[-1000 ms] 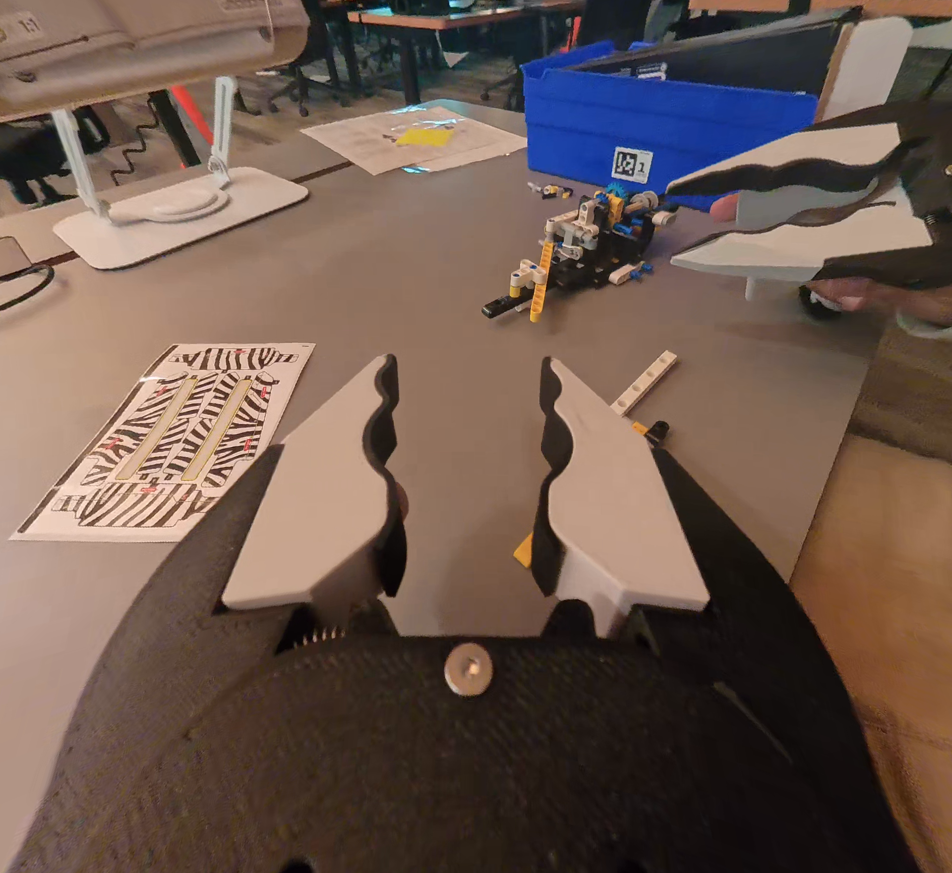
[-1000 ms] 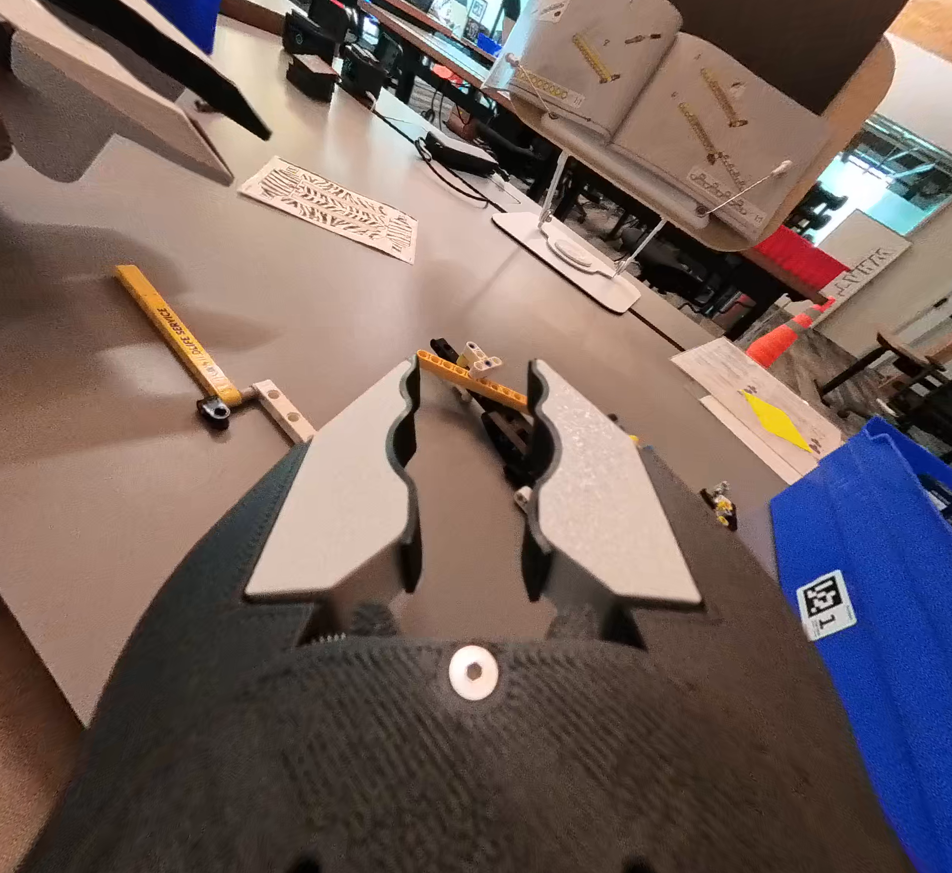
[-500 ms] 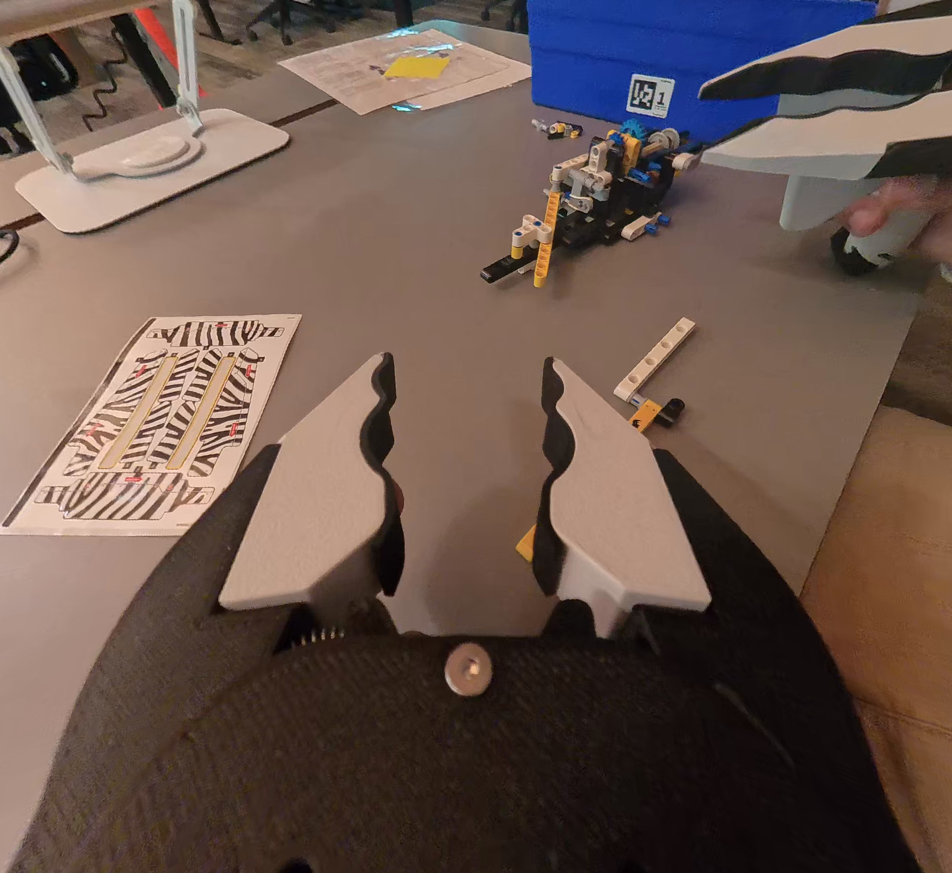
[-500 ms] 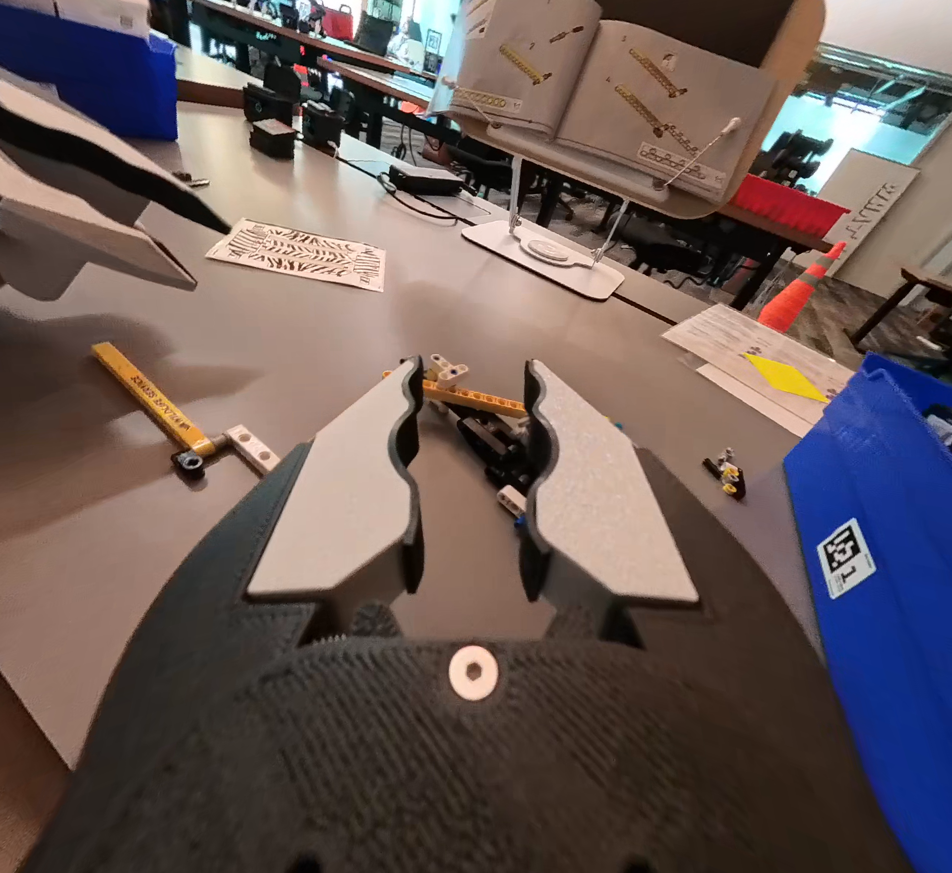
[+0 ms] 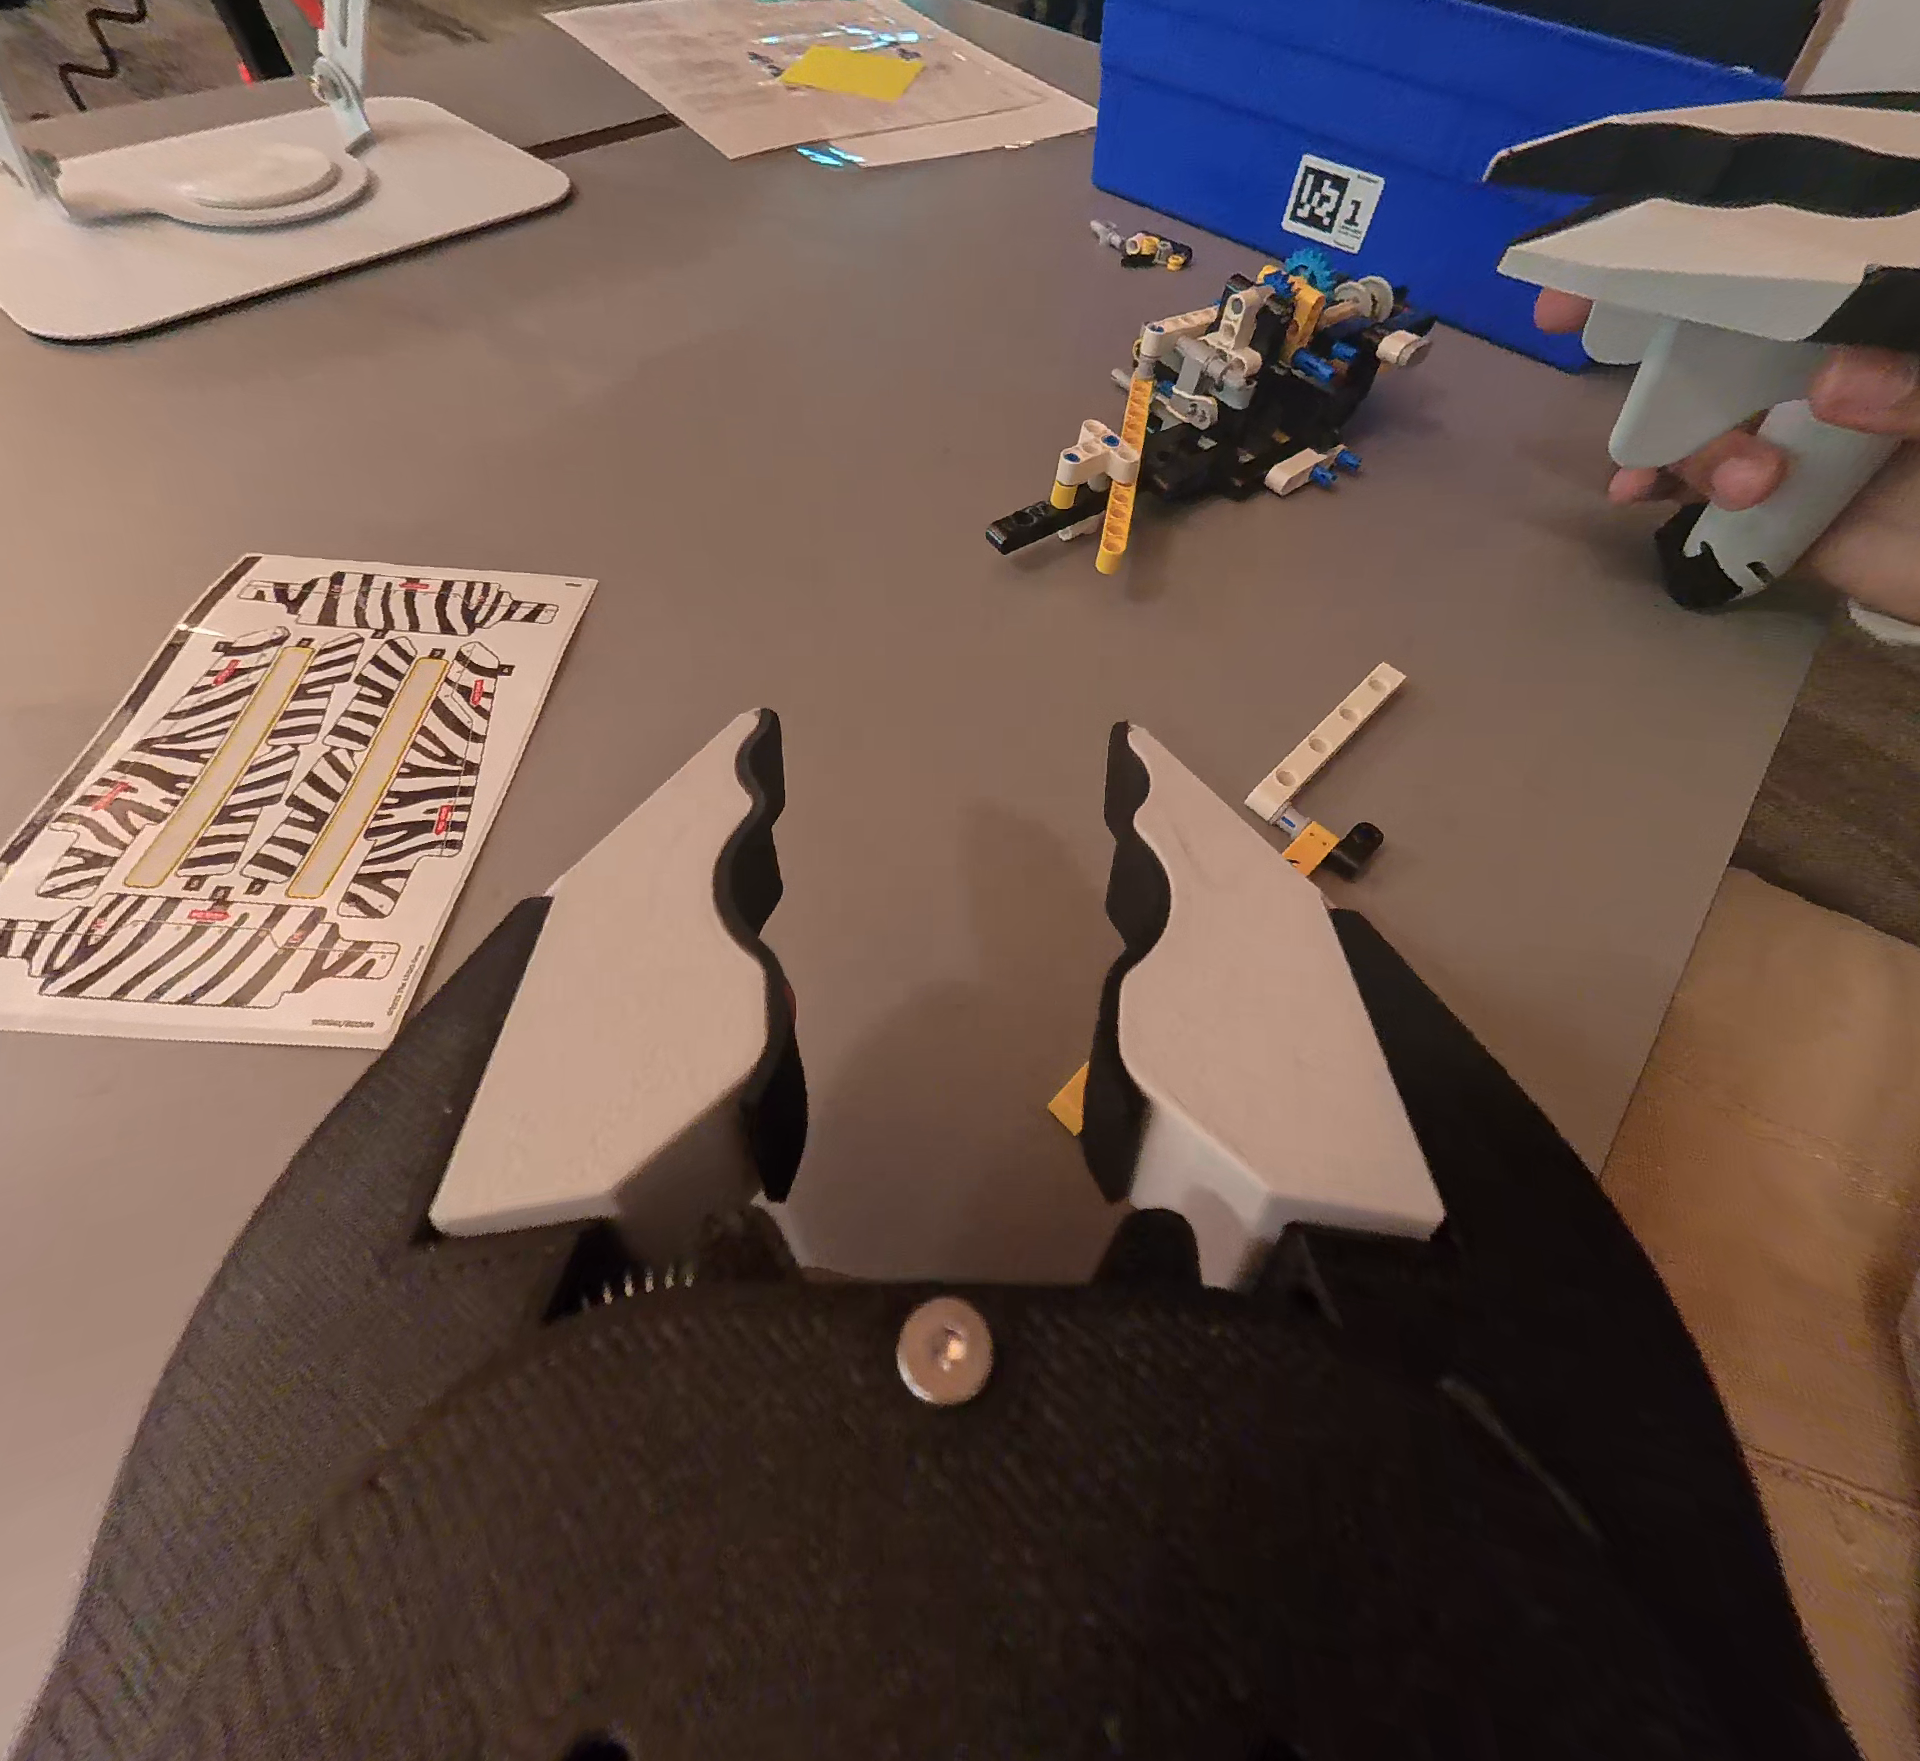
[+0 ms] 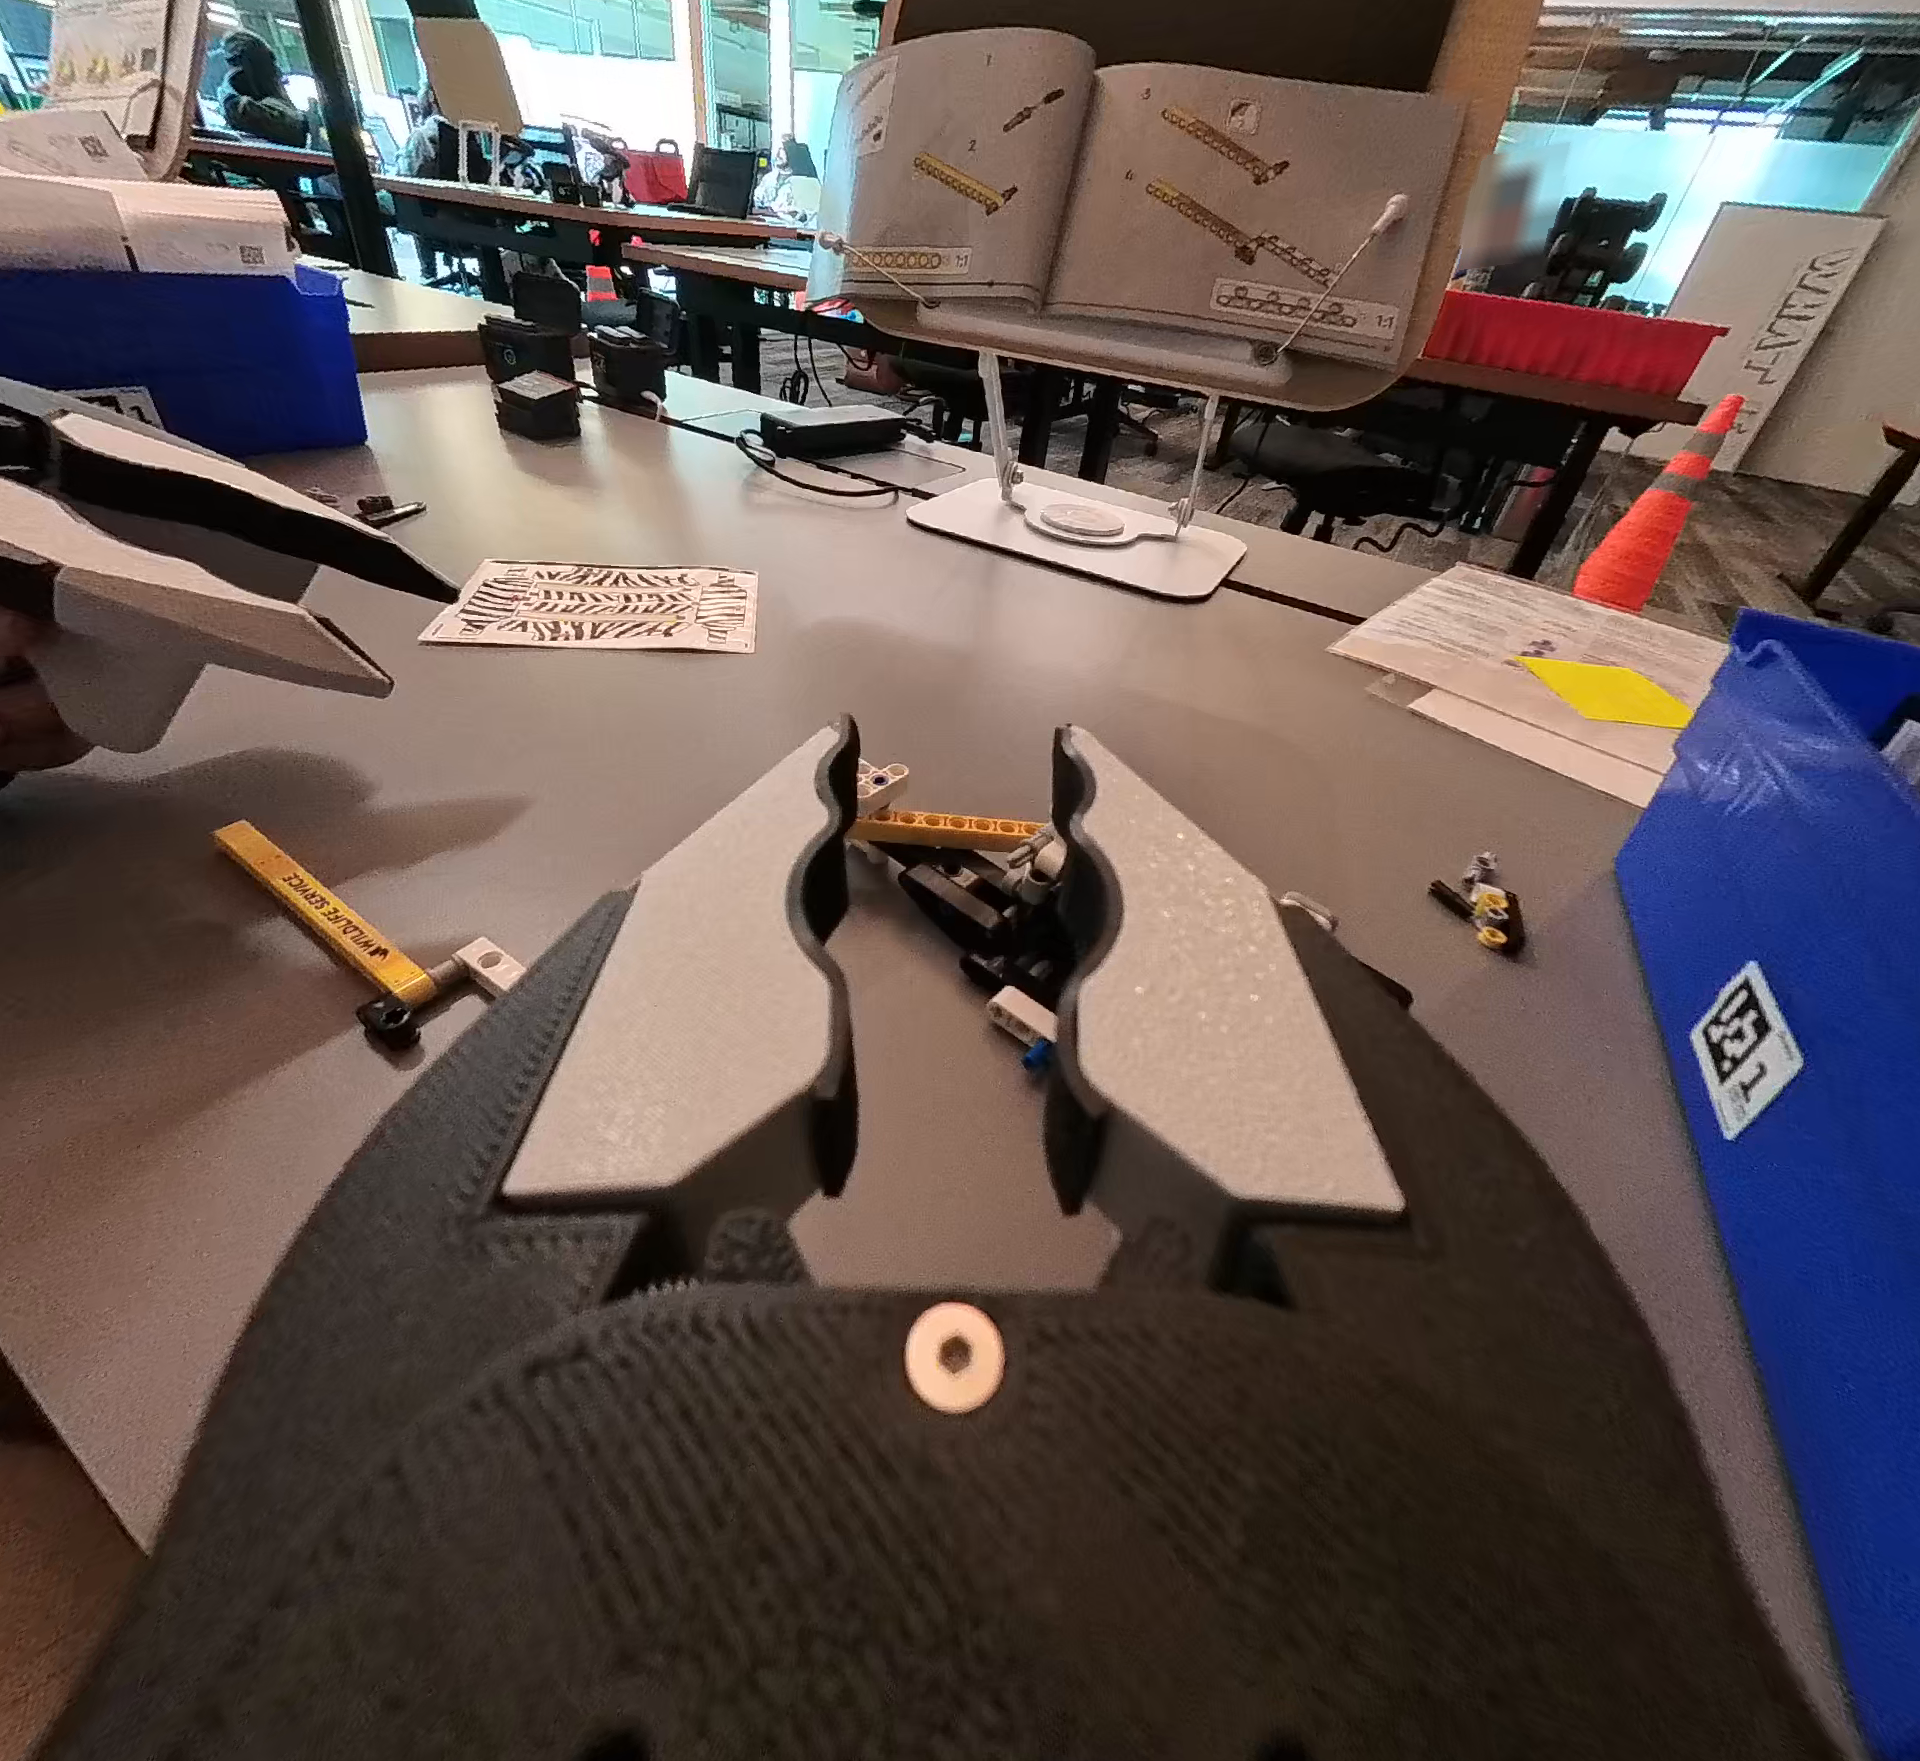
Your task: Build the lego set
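A partly built lego model of black, white, yellow and blue parts sits on the grey table, in front of the blue bin. In the right wrist view the model lies just beyond and between my right gripper's fingers. My right gripper is open and empty above it. A yellow beam joined to a white beam and a black connector lies to the left; it also shows in the left wrist view. My left gripper is open and empty above bare table. A small cluster of loose pieces lies near the bin.
A blue bin with a tag stands at the table's far right. A zebra-striped sticker sheet lies at the left. An instruction book on a white stand stands behind. Papers with a yellow note lie beyond. The table edge is close on the right. Measured from the fingertips, the black connector is 7 cm or so from the left gripper and 15 cm from the right.
Both views have risen and tilted, showing more table. The left gripper now looks down more steeply; the right gripper has lifted and levelled over the model. Both stay open.
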A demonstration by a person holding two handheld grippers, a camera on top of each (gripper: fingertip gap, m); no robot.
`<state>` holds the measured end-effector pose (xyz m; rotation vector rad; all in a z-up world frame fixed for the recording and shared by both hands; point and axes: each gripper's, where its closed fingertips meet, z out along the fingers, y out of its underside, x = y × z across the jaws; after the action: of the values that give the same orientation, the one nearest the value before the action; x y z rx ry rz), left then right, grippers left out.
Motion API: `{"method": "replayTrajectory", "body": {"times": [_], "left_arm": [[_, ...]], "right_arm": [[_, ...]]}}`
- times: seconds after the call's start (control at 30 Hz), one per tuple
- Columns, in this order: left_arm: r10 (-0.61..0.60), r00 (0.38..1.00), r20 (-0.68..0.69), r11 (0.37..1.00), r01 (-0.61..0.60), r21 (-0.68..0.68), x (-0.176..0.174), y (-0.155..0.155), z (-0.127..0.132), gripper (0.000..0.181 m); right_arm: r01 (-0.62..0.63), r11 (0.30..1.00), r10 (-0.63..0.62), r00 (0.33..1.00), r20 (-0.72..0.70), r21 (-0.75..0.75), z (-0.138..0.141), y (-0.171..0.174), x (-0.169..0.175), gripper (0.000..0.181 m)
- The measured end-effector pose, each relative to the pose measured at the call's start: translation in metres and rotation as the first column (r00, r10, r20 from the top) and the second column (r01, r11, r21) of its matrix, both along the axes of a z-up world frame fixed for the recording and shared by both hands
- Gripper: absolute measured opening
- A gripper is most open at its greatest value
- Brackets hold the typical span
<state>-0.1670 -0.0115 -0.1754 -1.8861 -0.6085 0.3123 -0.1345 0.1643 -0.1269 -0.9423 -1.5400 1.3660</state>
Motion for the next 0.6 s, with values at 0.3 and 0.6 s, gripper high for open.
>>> {"method": "replayTrajectory", "body": {"times": [0.3,0.6], "left_arm": [[0.005,1.000,-0.006,1.000,-0.005,-0.005,-0.0003,-0.0004,0.0002,0.061],[0.002,1.000,-0.003,1.000,-0.002,-0.003,0.0000,-0.0004,0.0002,0.061]], "right_arm": [[0.000,1.000,0.000,1.000,-0.011,-0.004,0.0016,0.0008,0.0010,0.034],[0.004,1.000,-0.004,1.000,-0.013,-0.008,0.0019,0.0019,0.0007,0.034]]}}
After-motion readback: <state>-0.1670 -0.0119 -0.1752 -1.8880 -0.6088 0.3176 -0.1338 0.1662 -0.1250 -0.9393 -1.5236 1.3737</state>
